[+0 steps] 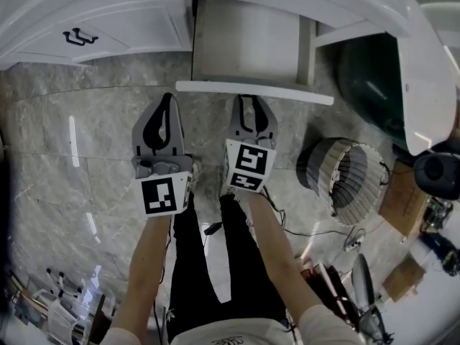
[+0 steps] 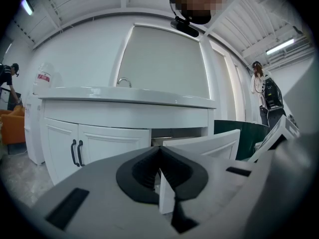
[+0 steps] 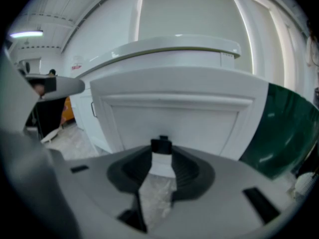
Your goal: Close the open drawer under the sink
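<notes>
The black handle (image 3: 161, 145) is gripped by the right gripper's (image 1: 251, 100) fingers; the left gripper's (image 2: 159, 151) fingers are closed, empty. The drawer (image 1: 244, 45) is pulled out nearward from the sink cabinet (image 1: 122, 31), its front edge running left-right, with bare floor (image 1: 108, 121) left and near.

The pulled-out drawer (image 1: 251, 90) blocks my way straight ahead. My right gripper (image 1: 249, 100) is right up against it, pinching its black handle (image 3: 161, 145). To the left I have lots of bare floor (image 1: 79, 142), all the way to the shut cupboard doors (image 1: 108, 31). On the right, a round ribbed cage (image 1: 343, 182) lies near the drawer's corner, with a dark green tub (image 1: 370, 74) behind it.
</notes>
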